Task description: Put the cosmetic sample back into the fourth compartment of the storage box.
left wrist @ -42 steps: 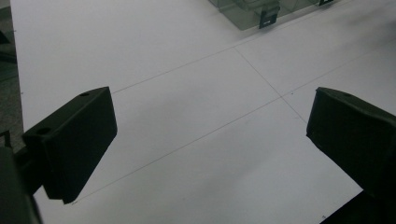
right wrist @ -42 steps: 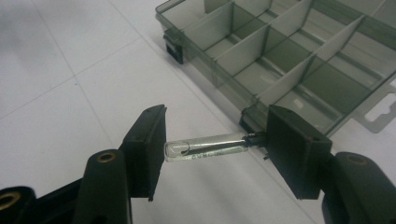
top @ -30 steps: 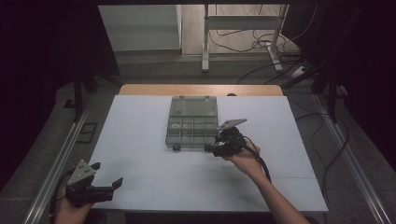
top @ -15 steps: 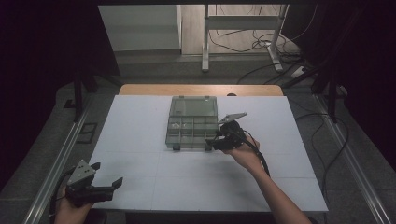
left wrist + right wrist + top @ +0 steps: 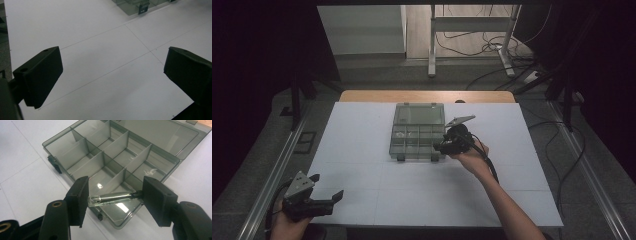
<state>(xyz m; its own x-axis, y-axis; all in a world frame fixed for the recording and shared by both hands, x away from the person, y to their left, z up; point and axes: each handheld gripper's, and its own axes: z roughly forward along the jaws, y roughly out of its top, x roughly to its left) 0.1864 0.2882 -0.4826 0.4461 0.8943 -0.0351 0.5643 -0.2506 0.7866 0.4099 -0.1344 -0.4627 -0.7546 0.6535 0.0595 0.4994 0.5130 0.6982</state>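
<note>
The right tool (image 5: 115, 198) has edged over the organizer box (image 5: 117, 157), clamping a clear vial (image 5: 112, 198); left tool (image 5: 112, 75) wide open.

Right claw (image 5: 443, 146) at open organizer box (image 5: 418, 132); left claw (image 5: 326, 187) apart.

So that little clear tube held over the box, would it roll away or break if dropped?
Probably both. The tube looks round and smooth, so it would likely roll on the flat table. It looks like thin glass or clear plastic, so possibly fragile. The right gripper pinches it only by its ends.
</note>
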